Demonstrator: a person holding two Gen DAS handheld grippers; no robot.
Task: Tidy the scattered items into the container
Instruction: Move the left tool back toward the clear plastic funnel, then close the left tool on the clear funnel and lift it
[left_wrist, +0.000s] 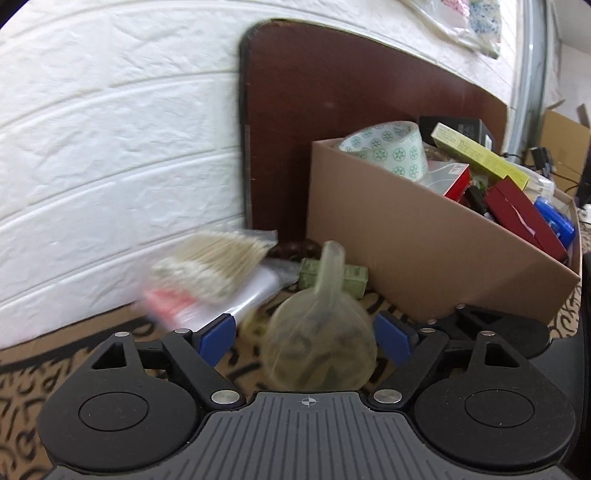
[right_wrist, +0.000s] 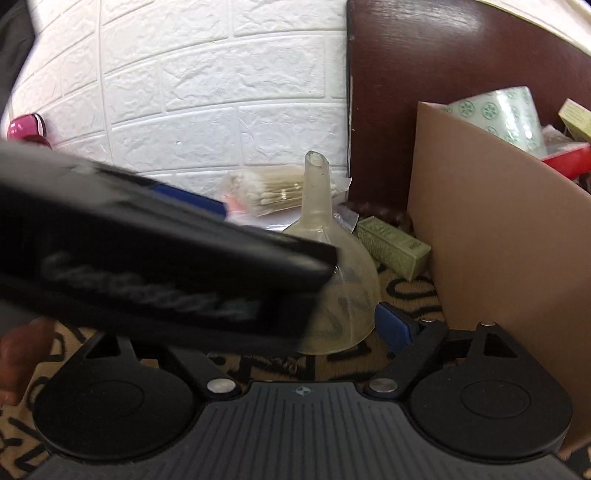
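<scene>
We see the funnel (left_wrist: 319, 341) at 12 o'clock between the spread fingers of the left hand-held gripper (left_wrist: 306, 334), spout up; right hand-held gripper (right_wrist: 308, 325) half hidden, state unclear.

No lettering I can make out anywhere: the print on the long yellow-green carton (left_wrist: 480, 155) in the brown cardboard box (left_wrist: 424, 258) and on the small olive-green packet (right_wrist: 393, 245) is too blurred.

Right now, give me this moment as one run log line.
left gripper: open around translucent plastic funnel | right gripper: open, near funnel | brown cardboard box: holds patterned tape roll | funnel on the patterned mat
</scene>
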